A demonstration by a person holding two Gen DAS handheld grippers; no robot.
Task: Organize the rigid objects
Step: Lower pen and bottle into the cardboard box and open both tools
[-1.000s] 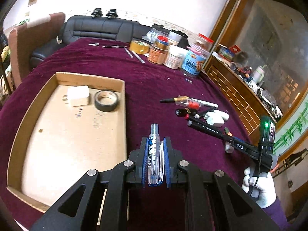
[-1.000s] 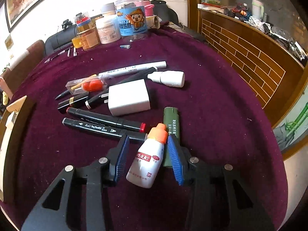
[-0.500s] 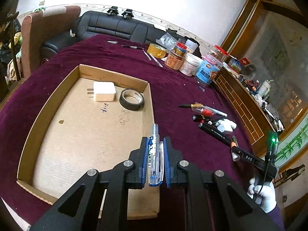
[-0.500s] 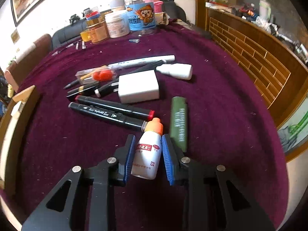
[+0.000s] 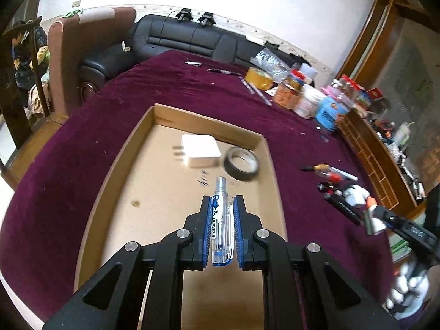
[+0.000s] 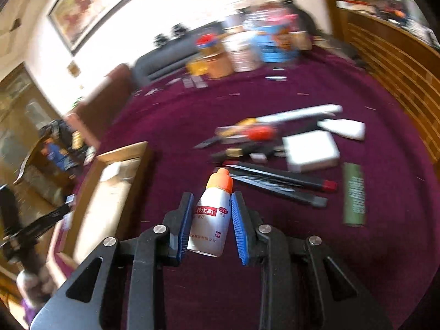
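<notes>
My left gripper (image 5: 222,206) is shut on a clear pen with blue print (image 5: 220,220) and hovers over the floor of a shallow cardboard box (image 5: 154,192). Inside the box lie a white charger block (image 5: 200,150) and a roll of black tape (image 5: 242,163). My right gripper (image 6: 210,206) is shut on a small white bottle with an orange cap (image 6: 211,214), lifted above the purple cloth. That same right gripper (image 5: 370,217) shows at the right edge of the left wrist view, held by a white-gloved hand (image 5: 407,294).
On the purple tablecloth (image 6: 275,288) to the right lie black markers (image 6: 280,183), a white charger (image 6: 310,151), a green lighter (image 6: 354,192), a white pen (image 6: 299,112) and a small white bottle (image 6: 343,126). Jars and tins (image 5: 310,99) stand at the far edge, near a yellow tape roll (image 5: 258,78).
The left gripper carried the pen leftwards from beside the box to over its floor. The right gripper closed on the orange-capped bottle, lifted it off the cloth and swung left toward the box.
</notes>
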